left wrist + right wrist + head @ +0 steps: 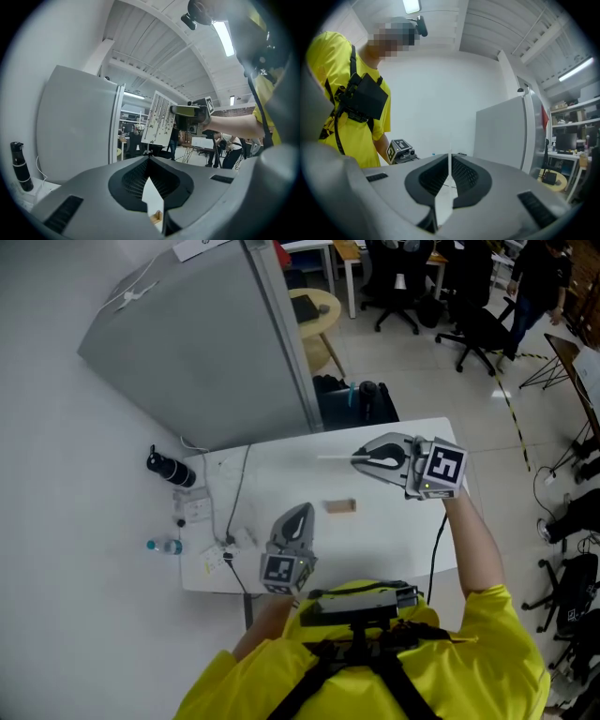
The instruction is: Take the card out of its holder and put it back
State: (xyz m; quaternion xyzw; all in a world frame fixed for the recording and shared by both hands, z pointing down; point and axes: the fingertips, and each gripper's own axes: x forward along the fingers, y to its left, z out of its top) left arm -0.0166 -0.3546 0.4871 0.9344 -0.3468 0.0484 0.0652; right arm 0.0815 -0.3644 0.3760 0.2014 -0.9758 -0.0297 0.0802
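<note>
The right gripper (359, 461) pinches the white card (336, 458) by one end, likely leaving its free edge for the wooden holder (339, 506). The left gripper (300, 512) is closed and empty, near the holder.

Yellow short-sleeved shirt (487, 634) at lower frame, crossed by black harness straps (314, 682). The grey left gripper (302, 509) and right gripper (357, 459) carry black-and-white marker cubes (443, 468).

White table (384, 531), grey partition (206, 352), office chairs (473, 329)
</note>
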